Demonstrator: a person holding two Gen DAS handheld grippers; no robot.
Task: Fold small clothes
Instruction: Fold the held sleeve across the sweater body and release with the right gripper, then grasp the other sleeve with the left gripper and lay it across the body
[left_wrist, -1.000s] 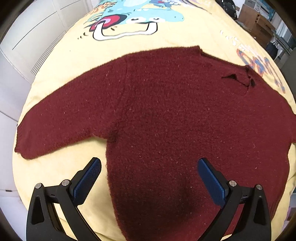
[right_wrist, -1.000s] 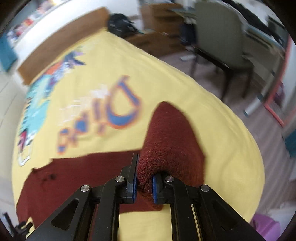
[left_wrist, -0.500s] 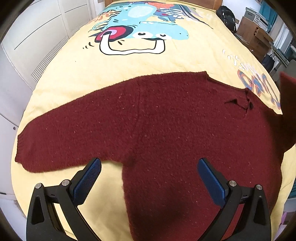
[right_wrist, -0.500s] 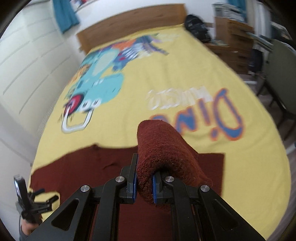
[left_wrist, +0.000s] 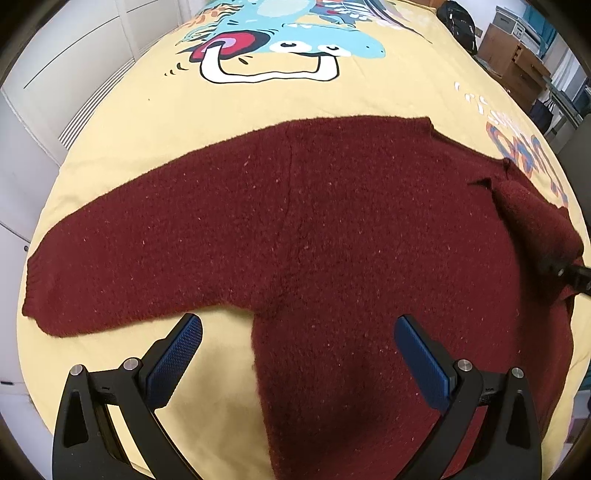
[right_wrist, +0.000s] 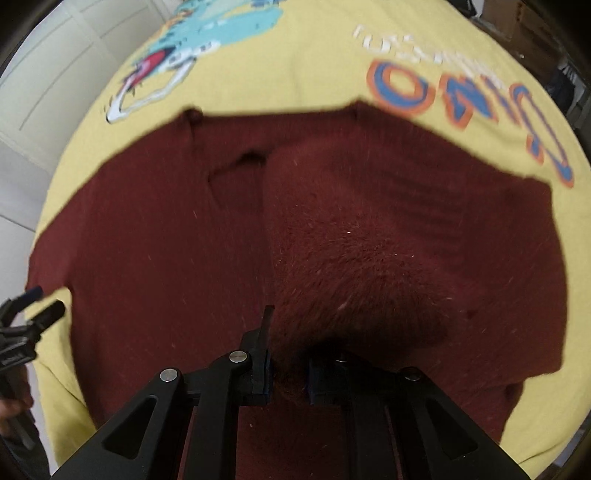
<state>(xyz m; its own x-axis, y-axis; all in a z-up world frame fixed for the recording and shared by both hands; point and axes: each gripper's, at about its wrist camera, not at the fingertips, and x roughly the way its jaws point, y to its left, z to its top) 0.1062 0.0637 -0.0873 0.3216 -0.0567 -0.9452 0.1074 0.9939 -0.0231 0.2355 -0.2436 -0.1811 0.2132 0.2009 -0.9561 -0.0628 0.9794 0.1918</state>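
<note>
Room: white panelled wall (left_wrist: 48, 92) ran along one side of the bed; wooden drawers (left_wrist: 517, 66) stood beyond its far corner. Bed (left_wrist: 369, 96) carried a yellow cover printed with a blue cartoon dinosaur (left_wrist: 295, 40) and orange-blue lettering (right_wrist: 461, 92). Dark red sweater (left_wrist: 314, 229) lay flat across the near end, one sleeve (left_wrist: 110, 258) stretched out toward the wall side. Other sleeve (right_wrist: 351, 258) was folded over the body, its end pinched in the right tongs (right_wrist: 288, 376), jaws nearly closed on it. Left tongs (left_wrist: 297, 354) hovered wide apart, holding nothing, over the sweater's side edge.
</note>
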